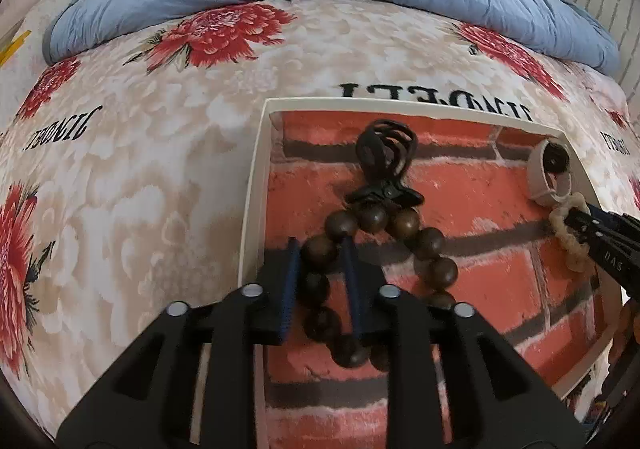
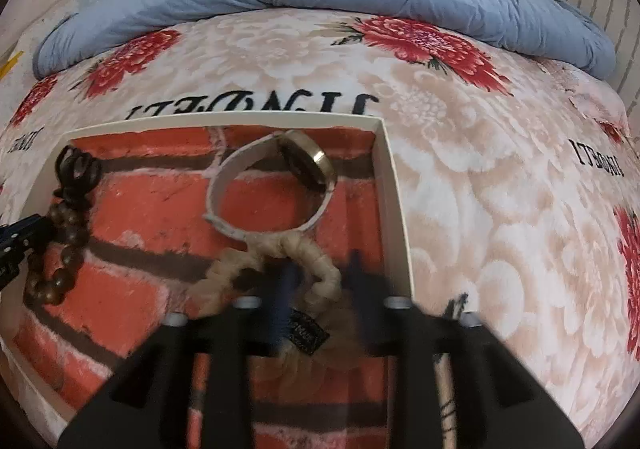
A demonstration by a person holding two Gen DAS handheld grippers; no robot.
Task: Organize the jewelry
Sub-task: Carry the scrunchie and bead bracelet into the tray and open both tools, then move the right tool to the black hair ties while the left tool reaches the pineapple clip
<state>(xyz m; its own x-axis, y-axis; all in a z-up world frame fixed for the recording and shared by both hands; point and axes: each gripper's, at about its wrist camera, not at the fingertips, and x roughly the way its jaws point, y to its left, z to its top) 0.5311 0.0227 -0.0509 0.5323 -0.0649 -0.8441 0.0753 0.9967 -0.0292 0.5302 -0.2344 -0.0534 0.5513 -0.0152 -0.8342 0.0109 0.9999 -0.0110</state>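
While both claws work inside the shallow box (image 1: pixel 256 185) lying on the bed (image 1: pixel 160 129), each has its own piece to deal with. The left claw (image 1: pixel 322 285) straddles the near-left side of the bead bracelet (image 1: pixel 372 249): one strand of dark wooden beads runs between its fingers, which look nearly closed on it, though I cannot tell if they truly pinch. That bracelet is probably fairly heavy for its size — hard, round, smooth beads on a loose cord, so it will sag and swing; better to pinch the cord between two beads than a bead itself. At its far end it touches a black hair clip (image 1: pixel 384 165).

The right claw (image 2: pixel 320 281) is spread apart over a cream hair tie (image 2: pixel 280 269), one finger inside its loop, one outside toward the box's right wall, nothing gripped. Soft, light and springy, it should take a pinch anywhere on its band. Just beyond it, touching, stands a wristwatch (image 2: pixel 280 185) with a pale strap, near the box's far right corner.
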